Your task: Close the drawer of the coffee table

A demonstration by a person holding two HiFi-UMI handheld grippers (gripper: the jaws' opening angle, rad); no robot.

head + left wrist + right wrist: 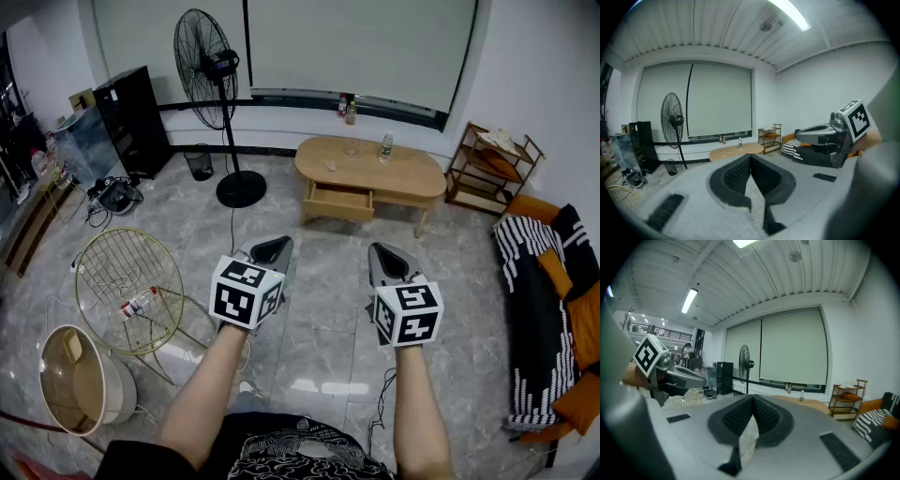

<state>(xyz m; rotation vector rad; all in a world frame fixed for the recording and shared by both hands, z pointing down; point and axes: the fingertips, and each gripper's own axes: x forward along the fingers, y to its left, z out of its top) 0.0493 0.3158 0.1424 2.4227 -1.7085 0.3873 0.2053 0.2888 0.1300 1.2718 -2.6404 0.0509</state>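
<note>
An oval wooden coffee table [403, 175] stands across the room by the far wall. Its drawer [339, 202] is pulled out toward me on the left side. The table also shows small in the left gripper view [733, 152] and in the right gripper view [813, 403]. My left gripper [273, 247] and right gripper [387, 254] are held side by side in mid-air, well short of the table. Both are shut, jaws meeting at the tips with nothing between them. Each gripper appears in the other's view: the right gripper [820, 136], the left gripper [682, 377].
A pedestal fan [220, 94] stands left of the table, a wooden shelf [489, 166] to its right. A sofa with a striped blanket [544, 309] lines the right wall. A gold wire chair [131, 281] and a round bin [80, 380] sit at lower left. Bottles [385, 146] stand on the tabletop.
</note>
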